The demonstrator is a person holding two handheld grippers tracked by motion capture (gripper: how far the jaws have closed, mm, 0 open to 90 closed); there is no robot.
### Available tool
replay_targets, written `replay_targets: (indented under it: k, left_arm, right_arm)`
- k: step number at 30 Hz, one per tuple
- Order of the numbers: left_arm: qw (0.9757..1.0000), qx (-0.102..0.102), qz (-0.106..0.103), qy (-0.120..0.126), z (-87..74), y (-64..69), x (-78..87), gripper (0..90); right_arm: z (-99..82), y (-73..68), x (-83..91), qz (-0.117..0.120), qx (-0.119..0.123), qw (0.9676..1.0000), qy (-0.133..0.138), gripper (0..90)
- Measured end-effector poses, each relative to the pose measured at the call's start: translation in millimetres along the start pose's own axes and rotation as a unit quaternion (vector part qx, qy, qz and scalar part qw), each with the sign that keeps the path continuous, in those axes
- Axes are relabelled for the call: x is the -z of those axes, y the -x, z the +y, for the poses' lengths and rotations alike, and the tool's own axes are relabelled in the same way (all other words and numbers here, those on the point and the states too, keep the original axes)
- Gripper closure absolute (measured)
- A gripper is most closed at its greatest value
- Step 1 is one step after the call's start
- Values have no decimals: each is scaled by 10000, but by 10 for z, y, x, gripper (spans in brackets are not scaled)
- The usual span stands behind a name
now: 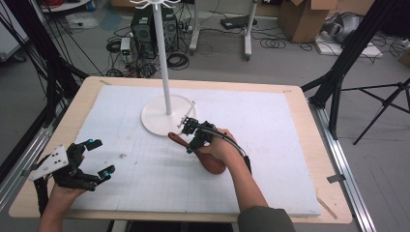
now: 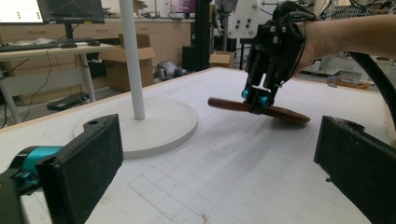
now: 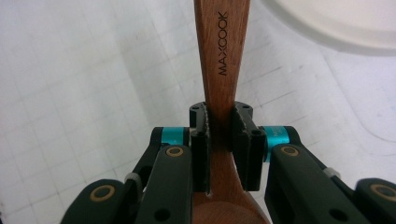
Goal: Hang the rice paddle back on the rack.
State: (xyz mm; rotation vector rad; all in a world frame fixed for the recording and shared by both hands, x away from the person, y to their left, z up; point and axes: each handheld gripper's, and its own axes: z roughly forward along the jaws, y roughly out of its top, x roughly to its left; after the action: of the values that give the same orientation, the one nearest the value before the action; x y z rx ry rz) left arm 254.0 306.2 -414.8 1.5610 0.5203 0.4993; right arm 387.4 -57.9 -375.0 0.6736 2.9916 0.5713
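With the right gripper point(image 2: 259, 99) clamped on the neck of the brown wooden spoon point(image 3: 221, 70) just above the white foam-covered worktop point(image 1: 270, 159) near the white round-based stand point(image 1: 166, 113), I'd worry the narrow handle pivots or slips, while the left gripper point(image 1: 96, 157) stands open, empty.
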Motion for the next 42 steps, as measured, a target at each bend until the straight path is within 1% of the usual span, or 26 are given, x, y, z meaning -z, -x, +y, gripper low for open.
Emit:
replay_targets:
  k: [4,5,8,9,10,12,13,14,15,17,20,21,22,23,24,25,27,28,30,34,35,37,38,39,41,42]
  left_arm:
    - [10000,10,17,-8,-8,-4,0,17]
    - [10000,11,20,-12,-10,-4,-2,18]
    - [10000,16,14,-28,-16,-4,-8,17]
    - [10000,8,11,-39,-17,-5,-10,18]
    - [10000,18,1,-41,-19,-3,-14,17]
    - [10000,28,7,-40,-23,0,-21,17]
    - [10000,26,8,-46,-25,1,-23,17]
    - [10000,20,0,-54,-26,-2,-24,17]
    - [10000,30,-1,-62,-27,-1,-24,17]
    - [10000,30,-2,-67,-29,0,-27,17]
    - [10000,26,-3,-71,-29,1,-28,17]
    - [10000,29,-2,-68,-30,0,-28,17]
    - [10000,29,-2,-68,-30,0,-28,17]
    - [10000,29,0,-68,-31,-2,-26,17]
    - [10000,29,3,-66,-32,-3,-26,17]
    - [10000,29,-3,-72,-31,-4,-24,18]
    - [10000,27,-2,-74,-31,-4,-24,17]
    - [10000,33,-3,-70,-32,-3,-27,17]
    - [10000,26,-12,-94,-34,-2,-30,17]
    - [9999,20,-19,-107,-34,4,-38,18]
    - [9999,19,-23,-106,-34,5,-41,17]
    - [9999,21,-36,-110,-35,5,-43,17]
    - [9999,18,-35,-116,-36,5,-44,17]
    - [9999,19,-34,-118,-37,6,-45,17]
    - [9999,20,-32,-116,-38,7,-49,17]
    - [9999,20,-32,-116,-38,7,-49,17]
  right_arm:
    - [-55,23,101,158,-84,9993,329,794]
    - [-65,21,125,62,-59,9990,446,794]
    - [-89,23,203,161,-133,9973,702,795]
    - [-94,27,222,251,-121,9966,770,795]
    - [-96,14,245,203,-106,9961,848,795]
    - [-96,4,276,260,-81,9954,923,795]
    - [-94,-9,290,187,-65,9953,950,795]
    - [-93,-16,301,255,-42,9950,970,795]
    - [-89,-32,315,154,-1,9945,1032,795]
    - [-82,-37,333,240,-5,9942,1050,795]
    - [-77,-51,355,201,54,9939,1080,794]
    - [-79,-48,366,275,29,9940,1062,794]
    - [-82,-51,381,252,86,9937,1088,795]
    - [-86,-53,407,169,90,9934,1129,795]
    - [-93,-45,430,272,55,9930,1147,794]
    - [-101,-50,462,221,49,9923,1214,794]
    - [-122,-48,526,239,36,9913,1295,794]
    - [-133,-51,561,176,44,9904,1368,794]
    - [-157,-46,628,191,67,9891,1458,794]
    - [-190,-43,733,143,64,9882,1522,794]
    - [-217,-43,817,114,45,9868,1613,794]
    - [-236,-37,883,123,44,9864,1639,794]
    - [-247,-38,920,43,59,9857,1684,794]
    - [-257,-31,956,84,37,9854,1699,794]
    - [-277,-22,1028,23,33,9841,1776,794]
    - [-277,-22,1028,23,33,9841,1776,794]
